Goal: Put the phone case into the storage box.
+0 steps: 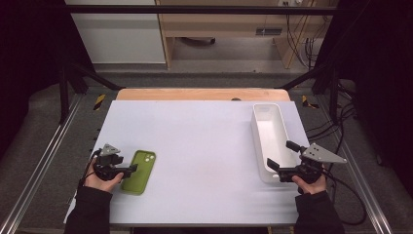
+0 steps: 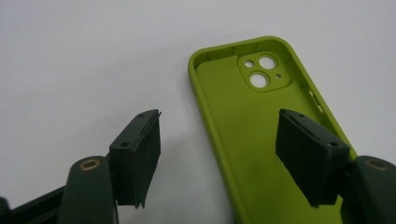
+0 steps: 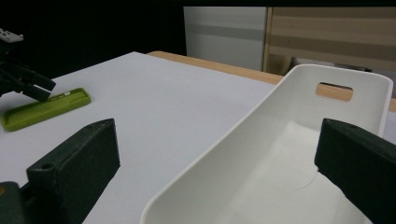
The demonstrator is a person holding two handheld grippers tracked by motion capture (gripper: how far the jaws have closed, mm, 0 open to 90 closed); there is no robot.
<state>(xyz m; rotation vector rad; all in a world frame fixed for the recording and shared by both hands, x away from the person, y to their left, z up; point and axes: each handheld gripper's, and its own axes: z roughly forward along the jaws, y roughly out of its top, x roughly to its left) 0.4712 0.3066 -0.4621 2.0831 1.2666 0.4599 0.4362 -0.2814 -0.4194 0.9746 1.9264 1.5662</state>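
L gripper released, straddling green phone case long edge; R gripper released, straddling white bin wall; bare worktop btwn.

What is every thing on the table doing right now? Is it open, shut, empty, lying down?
Green phone case: lying flat, hollow side up, empty, not gripped.
White bin: upright on the table, empty.
Left gripper: open, one of its fingers on each side of the case's long edge.
Right gripper: open, astride the bin's near side wall, not clamping it.
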